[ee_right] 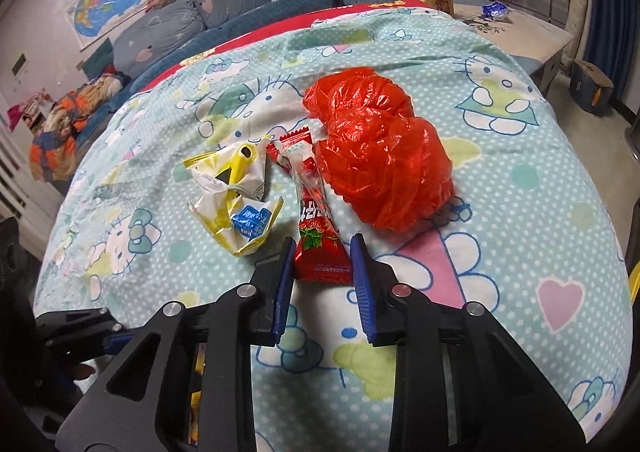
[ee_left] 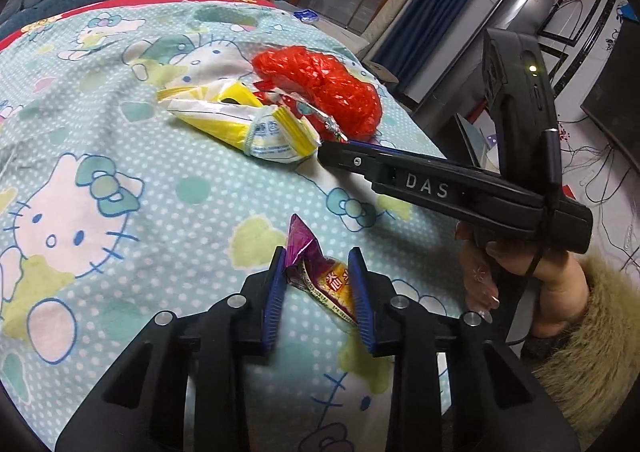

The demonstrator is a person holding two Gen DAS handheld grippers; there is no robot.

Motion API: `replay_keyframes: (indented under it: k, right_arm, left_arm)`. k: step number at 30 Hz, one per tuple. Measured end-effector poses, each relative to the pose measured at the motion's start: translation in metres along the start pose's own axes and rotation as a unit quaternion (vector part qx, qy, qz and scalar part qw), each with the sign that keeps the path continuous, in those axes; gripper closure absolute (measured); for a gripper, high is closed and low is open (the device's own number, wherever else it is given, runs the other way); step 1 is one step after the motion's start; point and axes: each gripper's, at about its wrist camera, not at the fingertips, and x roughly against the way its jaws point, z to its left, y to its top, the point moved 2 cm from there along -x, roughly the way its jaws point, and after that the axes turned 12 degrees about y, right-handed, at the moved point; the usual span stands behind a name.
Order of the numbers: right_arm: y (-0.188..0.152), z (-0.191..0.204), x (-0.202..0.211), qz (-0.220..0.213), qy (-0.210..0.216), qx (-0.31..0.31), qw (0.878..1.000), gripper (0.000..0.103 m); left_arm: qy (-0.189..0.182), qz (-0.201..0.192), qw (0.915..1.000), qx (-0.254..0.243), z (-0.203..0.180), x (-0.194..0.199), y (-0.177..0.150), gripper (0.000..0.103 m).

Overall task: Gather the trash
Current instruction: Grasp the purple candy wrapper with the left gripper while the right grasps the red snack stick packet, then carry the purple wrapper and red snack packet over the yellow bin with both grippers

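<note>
Setting: a rounded bed under a pale blue cartoon-cat quilt (ee_right: 520,212), trash strewn mid-cover.
Left claw (ee_left: 318,294): narrowed around a crumpled purple-and-yellow foil snack wrapper (ee_left: 320,276); pads look to be touching its edges, grip not yet certain.
Centre: a crushed yellow-and-white plastic packet (ee_right: 232,192) lies loose.
Right claw (ee_right: 322,278): closed in on the lower end of a long red strawberry-print wrapper (ee_right: 316,240), pads at both sides.
Far right: a bunched red plastic bag (ee_right: 380,156), beside the strawberry wrapper.
Technique: likely best to squeeze fully before lifting, keeping the pads clear of the quilt fabric.
</note>
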Motion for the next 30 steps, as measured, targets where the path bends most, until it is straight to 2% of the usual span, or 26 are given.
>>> replay_keyframes:
  k: [4,6,13,24,30]
  right_arm:
    - [-0.005,0.0,0.008,-0.004,0.006,-0.004,1.0,0.082]
    - [-0.008,0.0,0.014,-0.01,0.006,-0.007,1.0,0.09]
    - [-0.016,0.001,0.035,-0.029,0.004,-0.012,1.0,0.09]
    - [-0.024,-0.003,0.081,-0.068,0.012,-0.023,0.997,0.09]
    - [-0.029,-0.008,0.109,-0.094,0.001,-0.031,0.995,0.09]
  left_arm:
    - [-0.004,0.001,1.0,0.005,-0.001,-0.003,0.0,0.076]
    - [-0.004,0.0,1.0,0.004,-0.002,-0.002,0.0,0.078]
    - [0.0,-0.006,1.0,-0.003,-0.009,0.0,0.005,0.083]
    - [-0.005,-0.034,0.999,-0.029,-0.03,0.011,0.023,0.084]
    - [-0.011,-0.05,0.9978,-0.041,-0.047,0.016,0.034,0.085]
